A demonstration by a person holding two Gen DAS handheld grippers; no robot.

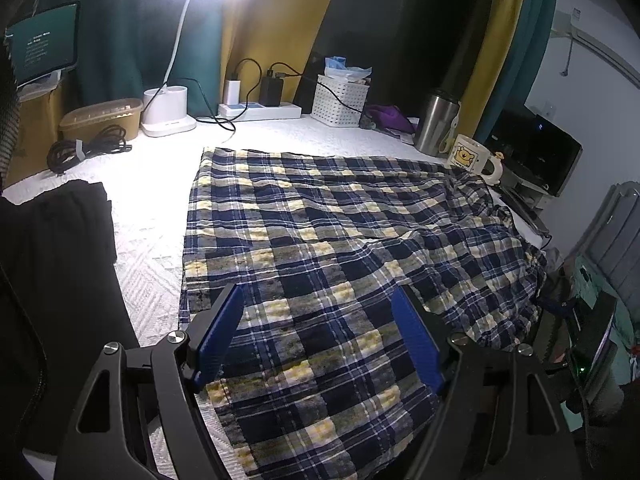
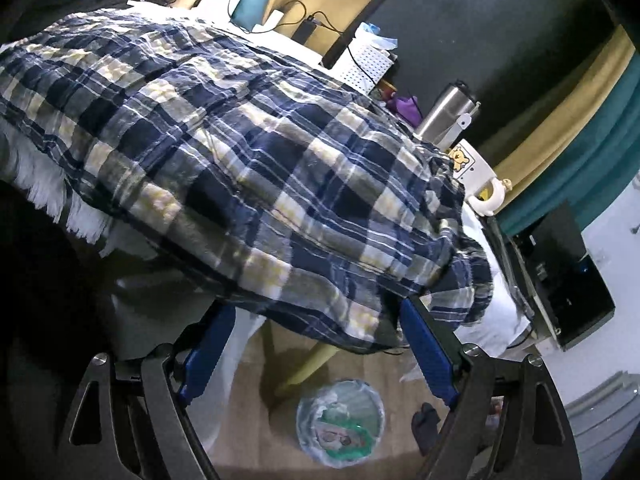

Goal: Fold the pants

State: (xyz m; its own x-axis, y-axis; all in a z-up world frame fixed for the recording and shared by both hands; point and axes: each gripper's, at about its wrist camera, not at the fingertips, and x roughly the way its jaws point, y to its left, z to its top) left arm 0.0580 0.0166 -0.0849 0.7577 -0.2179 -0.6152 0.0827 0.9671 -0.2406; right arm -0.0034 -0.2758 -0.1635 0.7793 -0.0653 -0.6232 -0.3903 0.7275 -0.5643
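Note:
Blue, white and yellow plaid pants [image 1: 328,240] lie spread across a white textured table cover [image 1: 152,216], wrinkled at the right end, which hangs over the table's edge. My left gripper [image 1: 320,300] is open just above the near part of the pants, holding nothing. In the right wrist view the pants [image 2: 240,152] drape over the table's edge. My right gripper [image 2: 316,312] is open at the hanging hem, its blue fingers [image 2: 428,344] on either side of the drooping cloth, holding nothing.
A bear mug [image 1: 474,158], steel tumbler [image 1: 436,124], white basket [image 1: 340,100], power strip [image 1: 260,110], lamp base [image 1: 166,114] and coiled cable [image 1: 86,152] line the back. A black garment [image 1: 56,240] lies left. A bin [image 2: 340,424] stands on the floor below.

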